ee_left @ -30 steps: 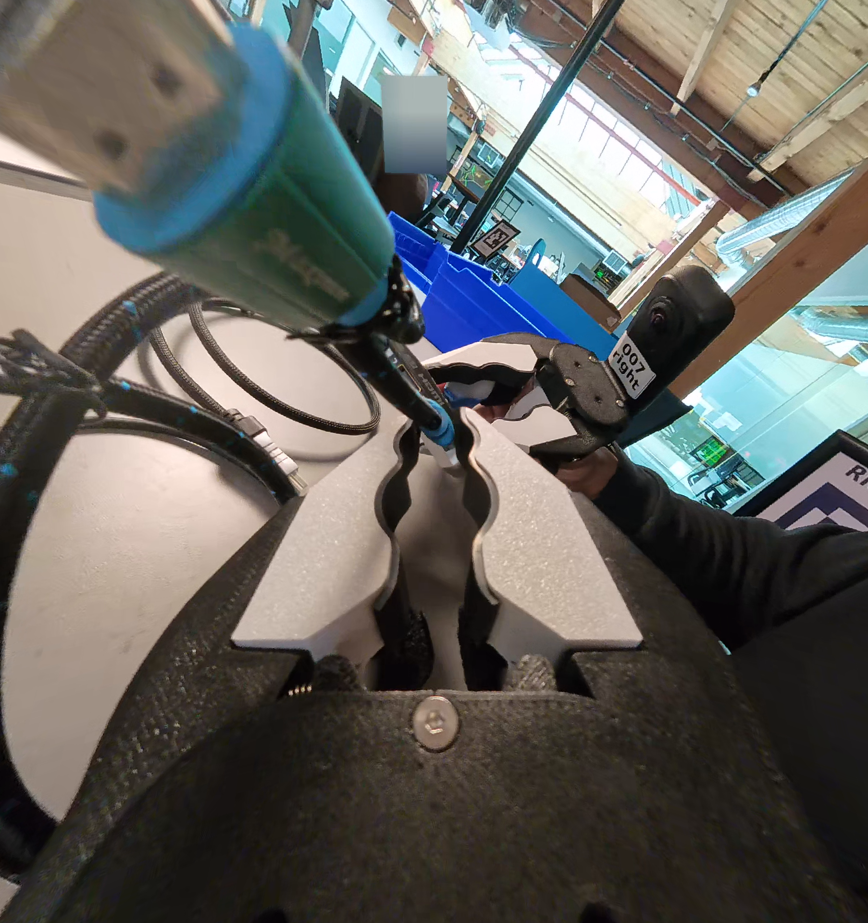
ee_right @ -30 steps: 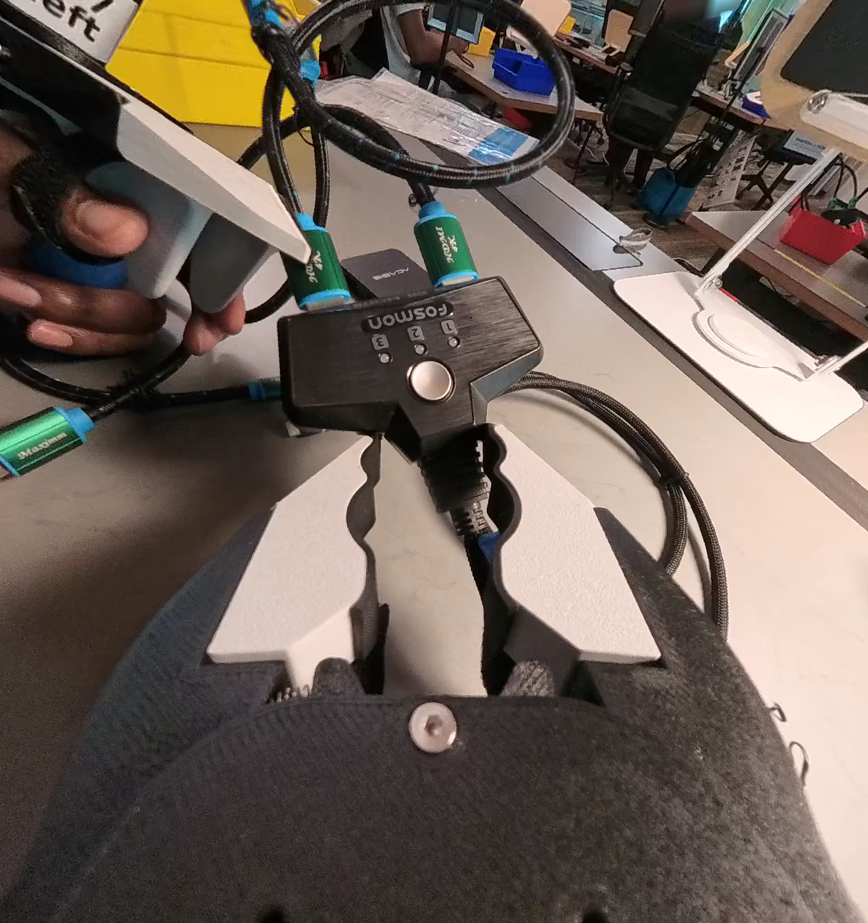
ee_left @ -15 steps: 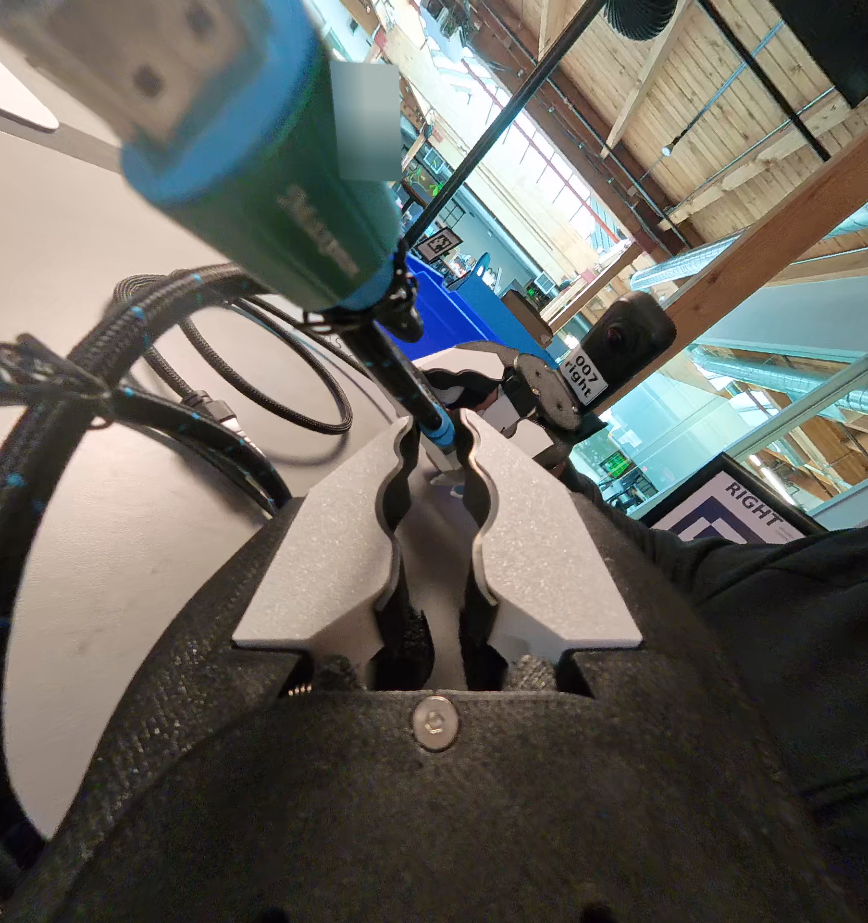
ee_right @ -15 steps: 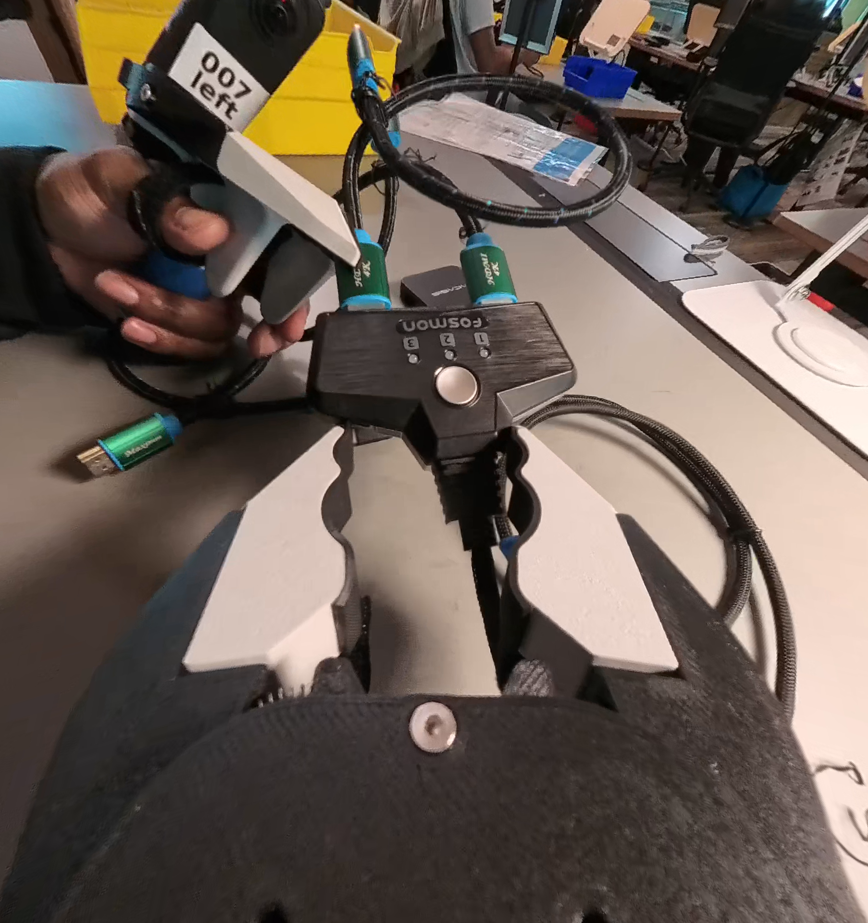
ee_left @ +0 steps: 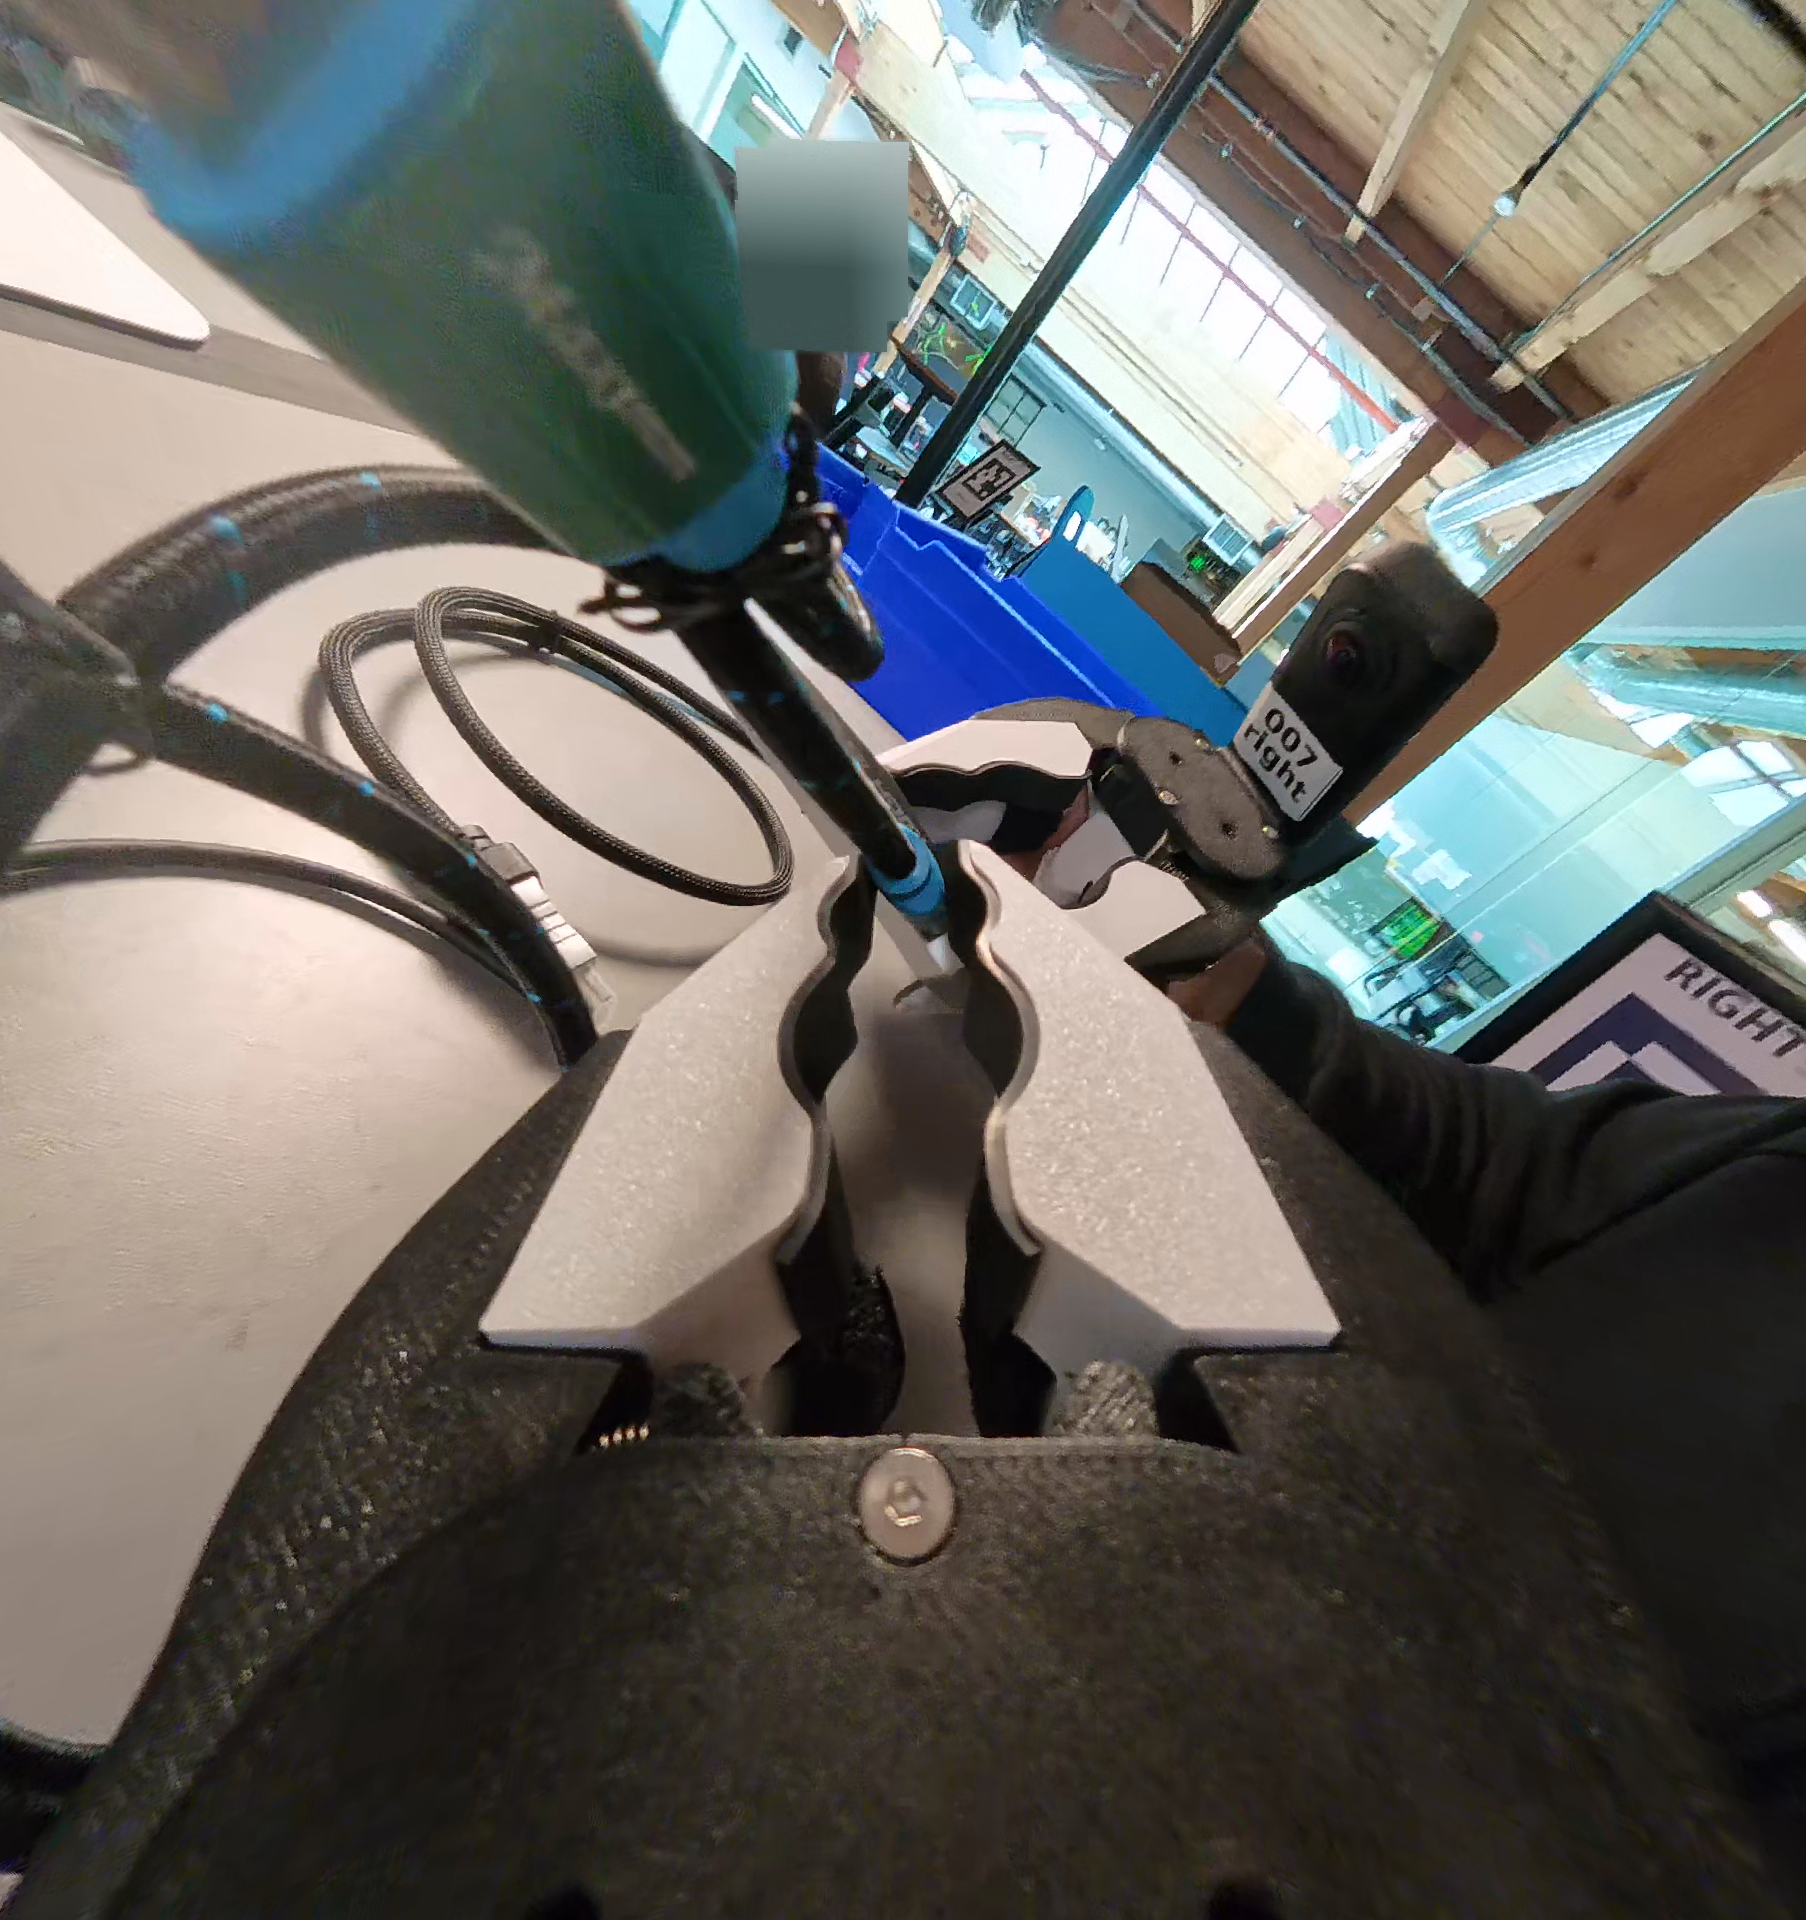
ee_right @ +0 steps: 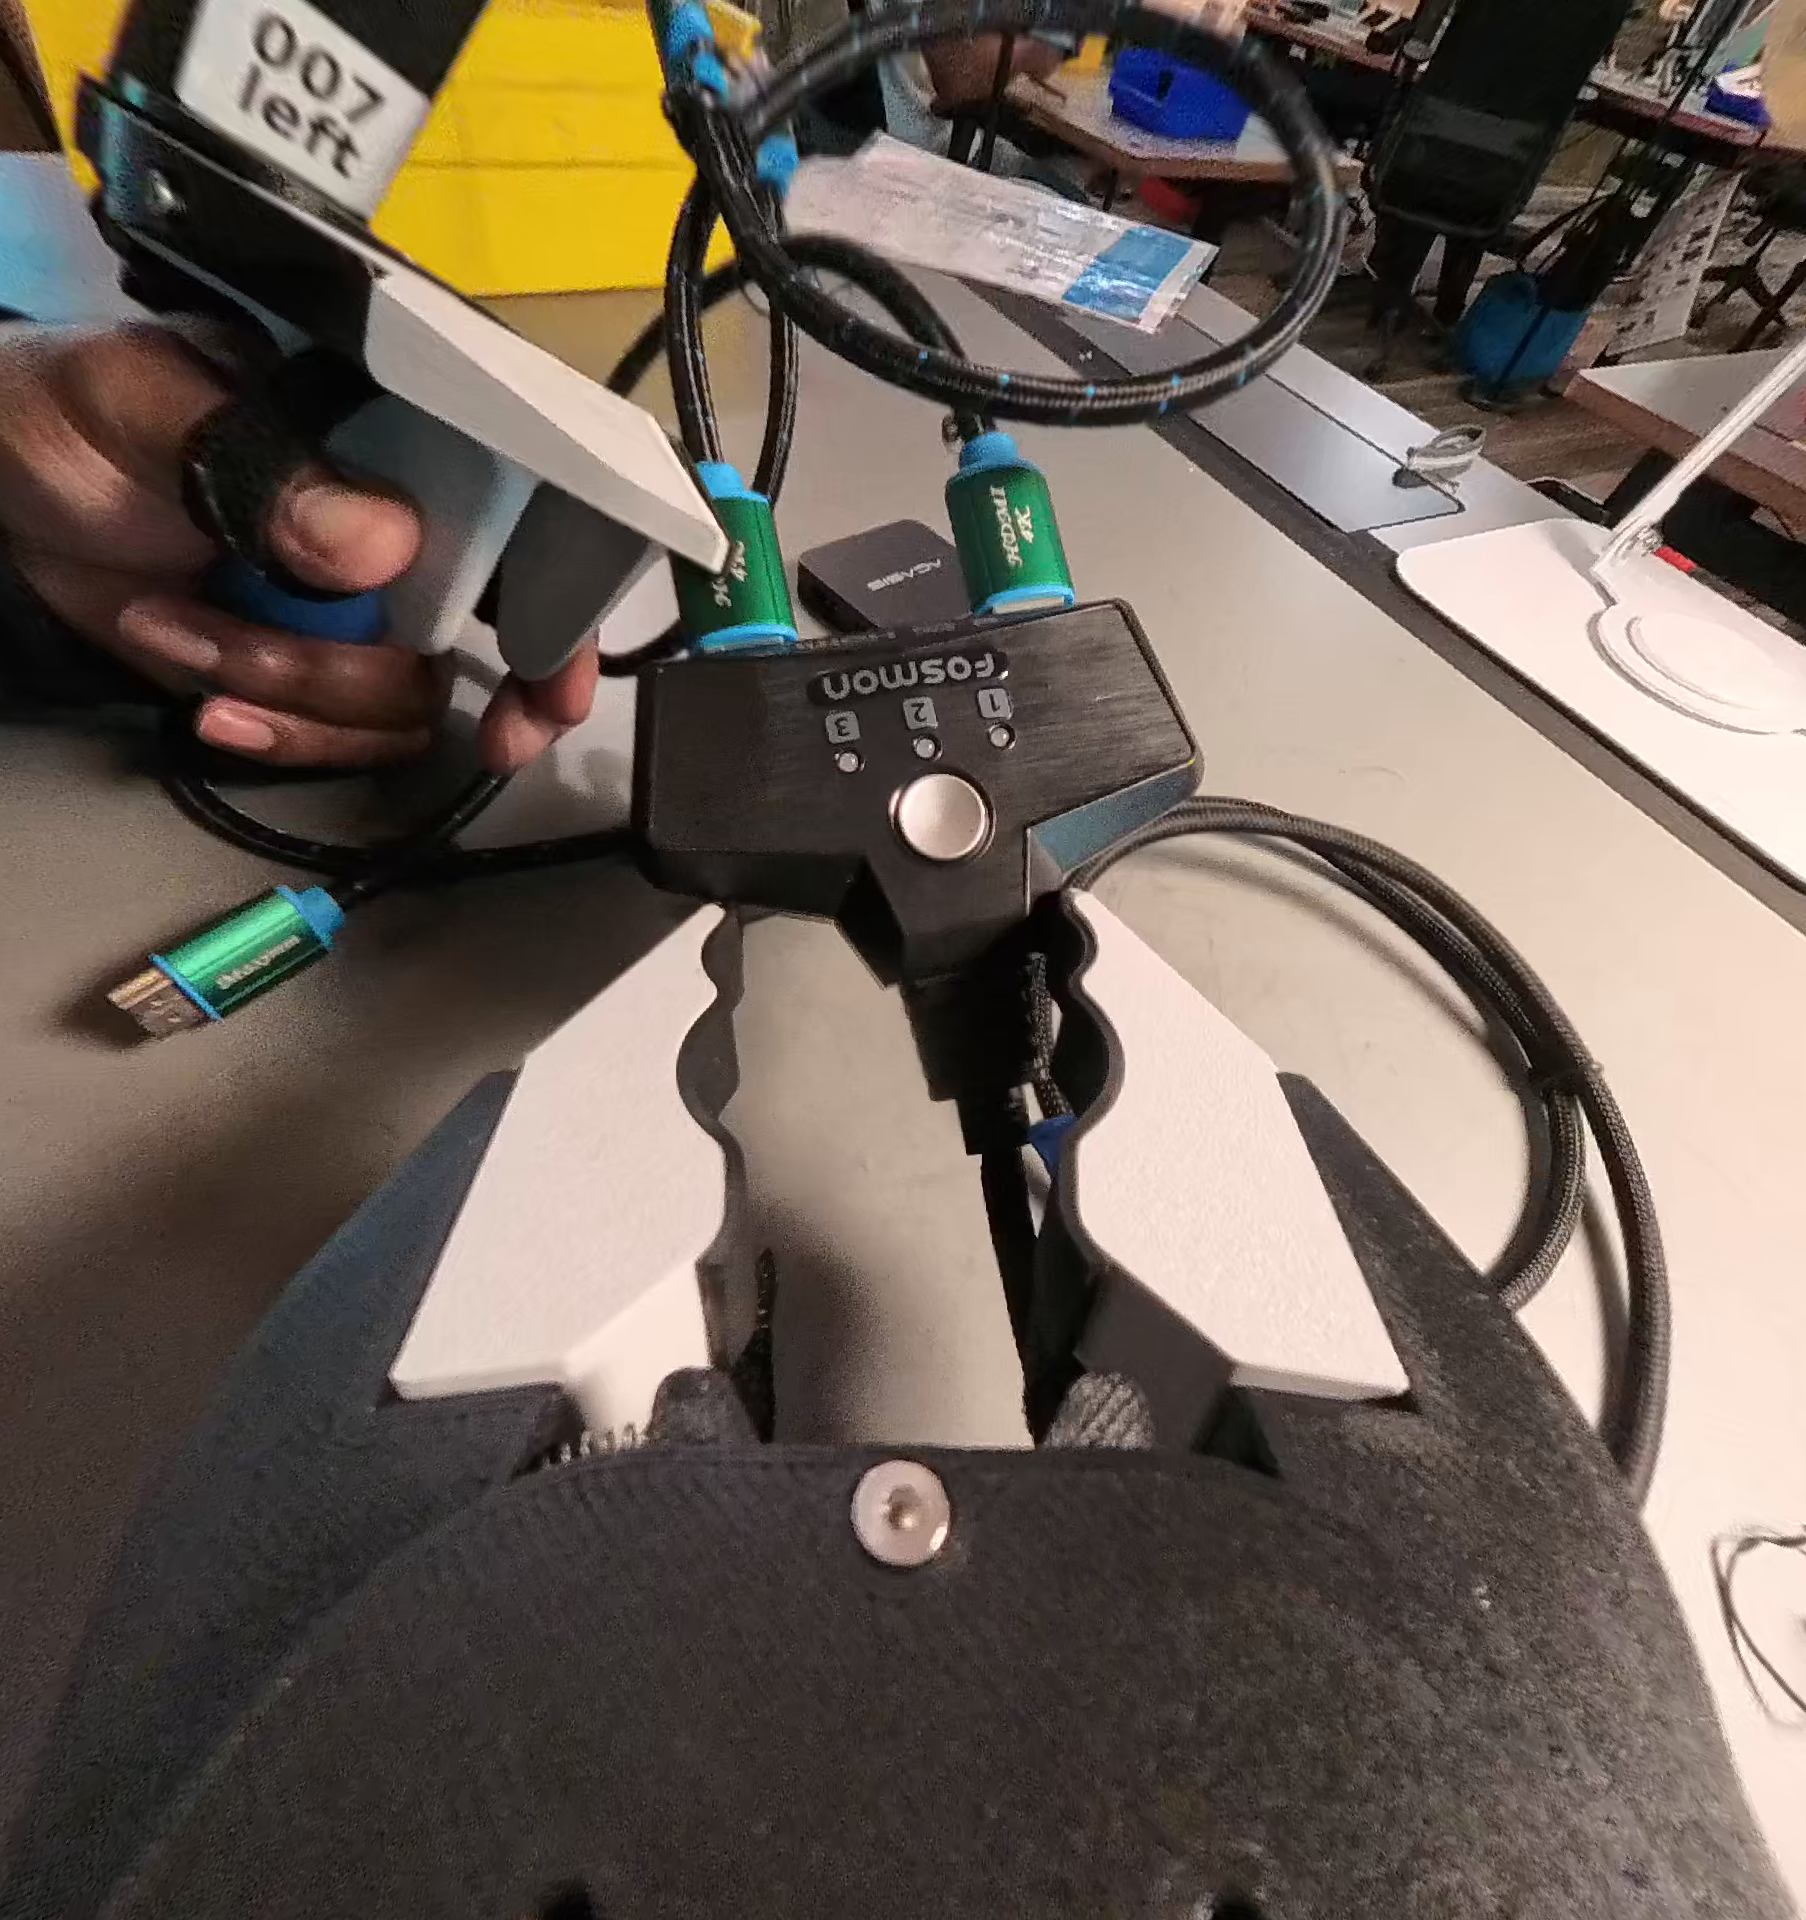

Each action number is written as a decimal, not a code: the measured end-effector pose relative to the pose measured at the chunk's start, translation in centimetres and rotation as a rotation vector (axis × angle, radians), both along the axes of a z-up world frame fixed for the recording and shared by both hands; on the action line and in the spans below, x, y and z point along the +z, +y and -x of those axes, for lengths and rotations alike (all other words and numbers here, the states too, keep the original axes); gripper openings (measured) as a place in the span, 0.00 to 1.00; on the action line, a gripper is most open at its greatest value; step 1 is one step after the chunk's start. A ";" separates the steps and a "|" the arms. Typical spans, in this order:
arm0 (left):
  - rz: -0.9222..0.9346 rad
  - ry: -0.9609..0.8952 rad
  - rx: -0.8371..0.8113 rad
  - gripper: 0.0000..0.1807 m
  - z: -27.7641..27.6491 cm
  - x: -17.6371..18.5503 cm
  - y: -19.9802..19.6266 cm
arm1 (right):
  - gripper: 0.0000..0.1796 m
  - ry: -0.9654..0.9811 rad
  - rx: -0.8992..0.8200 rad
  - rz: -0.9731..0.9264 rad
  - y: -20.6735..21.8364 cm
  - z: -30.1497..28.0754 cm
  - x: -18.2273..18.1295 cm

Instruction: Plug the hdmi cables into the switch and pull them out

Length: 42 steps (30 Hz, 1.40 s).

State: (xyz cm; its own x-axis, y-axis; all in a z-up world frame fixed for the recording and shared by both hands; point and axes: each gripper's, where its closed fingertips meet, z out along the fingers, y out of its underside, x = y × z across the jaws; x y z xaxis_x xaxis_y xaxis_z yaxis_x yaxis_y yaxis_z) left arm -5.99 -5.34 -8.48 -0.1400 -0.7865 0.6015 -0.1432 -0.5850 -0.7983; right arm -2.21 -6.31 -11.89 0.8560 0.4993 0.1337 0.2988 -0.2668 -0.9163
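Your right tongs [ee_right: 899, 935] clamp the black HDMI switch [ee_right: 909, 748] at frame centre, off the bench [ee_right: 1346, 810]. Your left tongs [ee_left: 904, 904], upper left in the right wrist view, pinch a green HDMI plug [ee_right: 738, 566] seated in the switch.

Brushed black switch [ee_right: 909, 727], glossy green metallic plugs [ee_right: 1013, 540], braided cloth-sheathed cables [ee_right: 1564, 1081], matt grey table [ee_right: 151, 1143].

Counted on the desk [ee_right: 1294, 727]: one black switch [ee_right: 909, 748] near the middle, carrying one round button [ee_right: 940, 816] and three indicator lights. Green HDMI plugs number three in the right wrist view: two seated in the switch's far edge [ee_right: 738, 577] [ee_right: 1013, 551] and one loose toward the desk's left edge [ee_right: 234, 961]. One small black box [ee_right: 883, 571] lies behind the switch. Grippers: two [ee_right: 712, 540] [ee_right: 899, 987].
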 end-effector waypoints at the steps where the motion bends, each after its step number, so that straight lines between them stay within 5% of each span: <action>1: -0.019 0.011 0.003 0.10 -0.1 -0.2 -0.1 | 0.32 -0.010 -0.004 0.003 0.0 -0.1 -0.2; 27: 0.104 -0.035 -0.064 0.09 0.4 0.5 0.1 | 0.32 -0.011 0.010 -0.032 0.1 0.2 0.4; 34: 0.135 0.026 -0.023 0.26 0.1 -0.4 1.1 | 0.21 -0.050 -0.040 -0.052 0.3 -0.8 0.9; 42: 0.110 -0.008 0.048 0.25 0.9 0.8 2.4 | 0.21 -0.146 -0.113 -0.120 0.4 -2.3 2.0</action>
State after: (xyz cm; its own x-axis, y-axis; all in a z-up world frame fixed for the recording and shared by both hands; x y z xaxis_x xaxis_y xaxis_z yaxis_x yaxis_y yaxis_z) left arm -6.86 -2.94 -7.68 -0.1085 -0.7217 0.6837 -0.1066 -0.6753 -0.7298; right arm 0.13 -5.89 -9.85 0.8729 0.3742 0.3131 0.4050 -0.1980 -0.8926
